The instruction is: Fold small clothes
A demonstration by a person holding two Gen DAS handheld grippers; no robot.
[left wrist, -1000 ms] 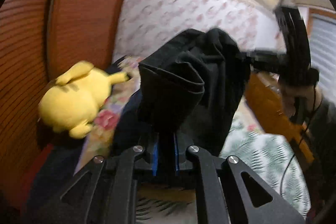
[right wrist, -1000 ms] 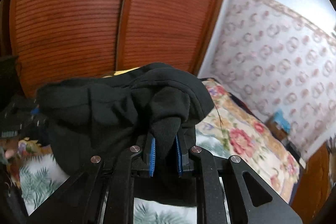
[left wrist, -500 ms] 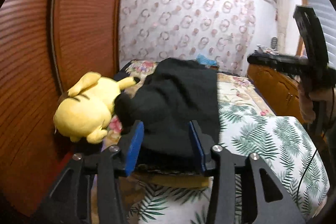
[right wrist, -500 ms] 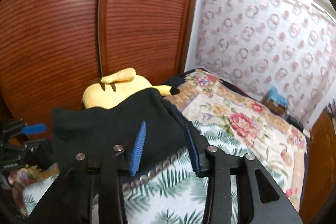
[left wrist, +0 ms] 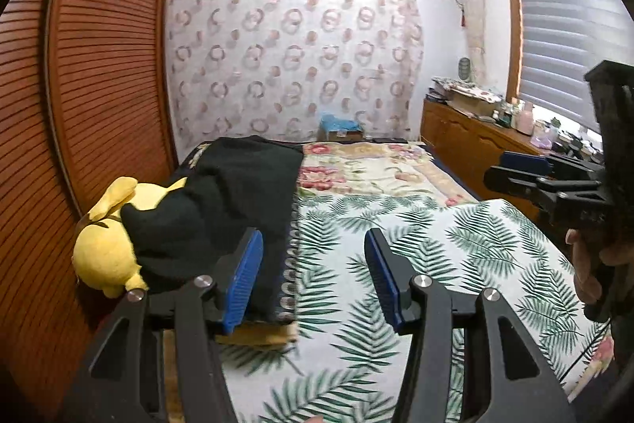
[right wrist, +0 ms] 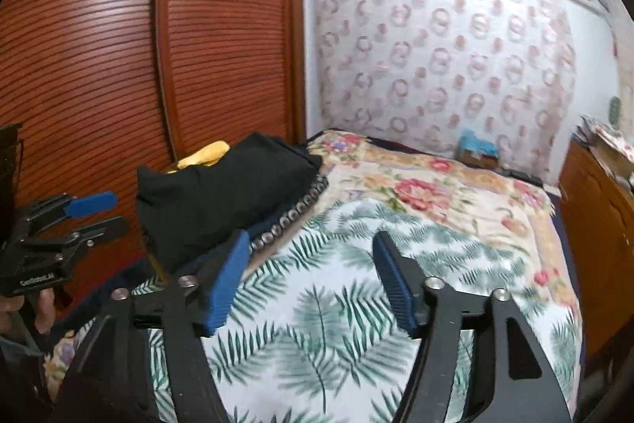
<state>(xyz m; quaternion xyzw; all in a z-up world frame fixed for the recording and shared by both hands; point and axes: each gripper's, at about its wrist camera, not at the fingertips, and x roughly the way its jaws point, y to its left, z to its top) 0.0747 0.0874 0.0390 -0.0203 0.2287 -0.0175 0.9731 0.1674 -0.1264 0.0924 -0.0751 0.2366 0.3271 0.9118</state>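
Observation:
A folded black garment point(left wrist: 233, 201) lies on the left side of the bed, partly over a yellow plush toy point(left wrist: 105, 244). It also shows in the right wrist view point(right wrist: 222, 189). My left gripper point(left wrist: 313, 268) is open and empty, just in front of the garment's near edge. My right gripper point(right wrist: 311, 268) is open and empty over the leaf-print cover, to the right of the garment. Each gripper shows in the other's view, the right one point(left wrist: 527, 177) and the left one point(right wrist: 83, 213).
The bed has a leaf-print cover point(left wrist: 416, 256) in front and a floral blanket point(left wrist: 372, 169) behind. A slatted wooden wardrobe point(left wrist: 99, 74) stands close on the left. A wooden dresser point(left wrist: 471, 141) with small items runs along the right under the window.
Both grippers held the black garment up a second ago. They let it go onto the bed beside the plush toy, opened wide and drew back.

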